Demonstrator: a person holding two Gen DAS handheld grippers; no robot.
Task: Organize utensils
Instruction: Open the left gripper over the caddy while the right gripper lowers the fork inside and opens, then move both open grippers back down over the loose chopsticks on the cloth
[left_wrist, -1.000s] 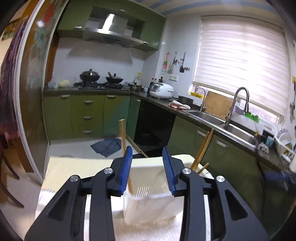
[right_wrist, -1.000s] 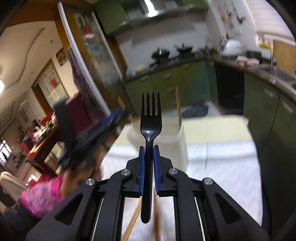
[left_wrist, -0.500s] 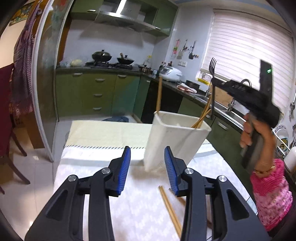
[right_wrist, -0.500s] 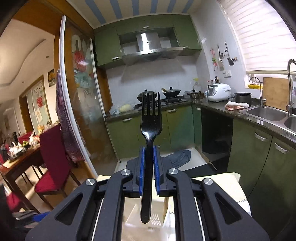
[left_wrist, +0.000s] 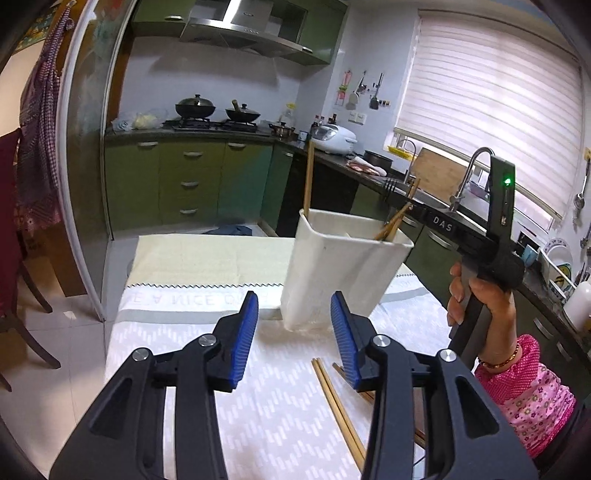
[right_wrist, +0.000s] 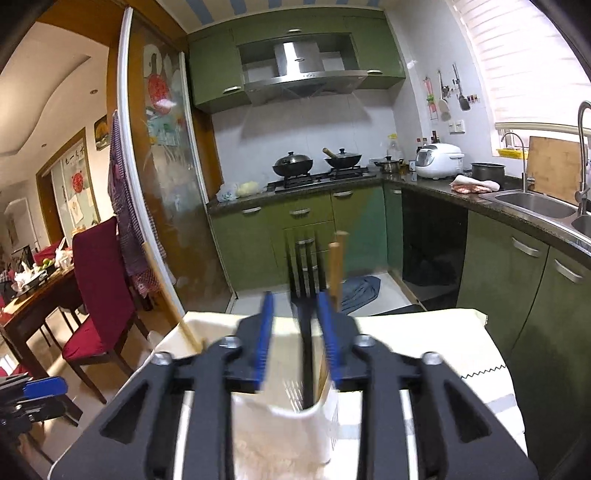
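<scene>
A white utensil holder (left_wrist: 343, 266) stands on the table with wooden chopsticks (left_wrist: 393, 221) in it. My left gripper (left_wrist: 293, 332) is open and empty, just in front of the holder. My right gripper (right_wrist: 295, 332) is open above the holder (right_wrist: 291, 432). The black fork (right_wrist: 306, 295) stands between its fingers, handle down inside the holder, free of the pads. In the left wrist view the right gripper's body (left_wrist: 465, 229) reaches over the holder's right rim, with the fork tines (left_wrist: 390, 183) showing above it. Loose chopsticks (left_wrist: 338, 402) lie on the cloth near my left gripper.
The table has a white patterned cloth (left_wrist: 177, 332) with a pale yellow band at the far end. Green cabinets, a stove with pans (right_wrist: 314, 162) and a sink (right_wrist: 535, 203) are beyond. A red chair (right_wrist: 99, 295) stands left of the table.
My right gripper has opened and let go of the fork, which has dropped into the holder. My left gripper has drawn back slightly from the holder and stays open.
</scene>
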